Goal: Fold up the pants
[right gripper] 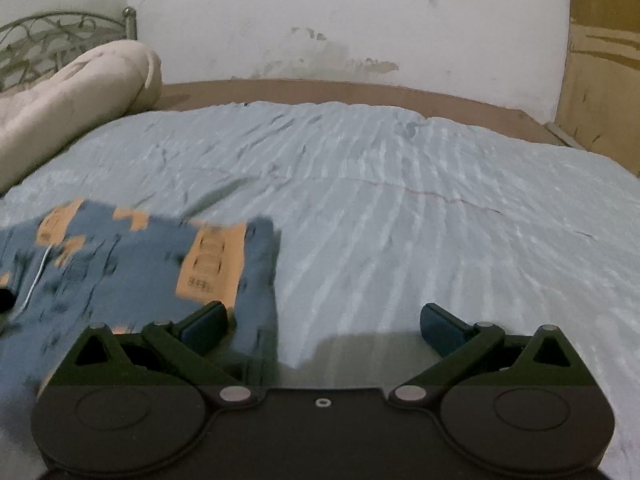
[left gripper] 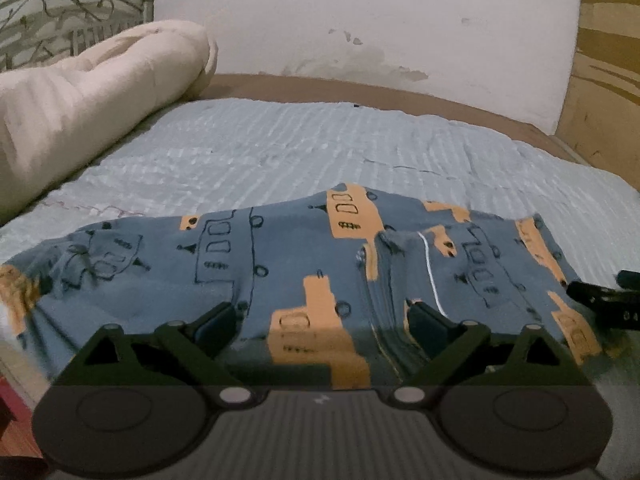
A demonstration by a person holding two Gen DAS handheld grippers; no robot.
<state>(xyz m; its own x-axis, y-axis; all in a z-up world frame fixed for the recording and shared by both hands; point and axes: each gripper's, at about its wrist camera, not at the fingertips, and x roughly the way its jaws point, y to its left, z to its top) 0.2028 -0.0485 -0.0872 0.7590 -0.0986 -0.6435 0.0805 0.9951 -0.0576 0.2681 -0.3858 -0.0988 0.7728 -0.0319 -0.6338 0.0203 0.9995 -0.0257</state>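
Blue pants [left gripper: 280, 272] printed with orange and black vehicles lie bunched across the near part of the bed. In the left wrist view my left gripper [left gripper: 322, 320] hovers just over the cloth with its jaws wide apart and nothing pinched between them. A white cord [left gripper: 430, 268] runs down the pants' right part. In the right wrist view the pants [right gripper: 132, 264] end at a folded right edge. My right gripper [right gripper: 324, 322] stands open at that edge, its left finger [right gripper: 204, 322] above the cloth and its right finger [right gripper: 440, 326] above bare bedding. The right gripper's tip [left gripper: 600, 300] shows at the left view's right side.
A pale blue ribbed bedspread [right gripper: 400, 208] covers the bed. A rolled cream quilt [left gripper: 80, 108] lies at the back left before a metal headboard [left gripper: 48, 24]. A brown bed edge [right gripper: 340, 90] meets the stained white wall. Wooden furniture [right gripper: 600, 60] stands at the right.
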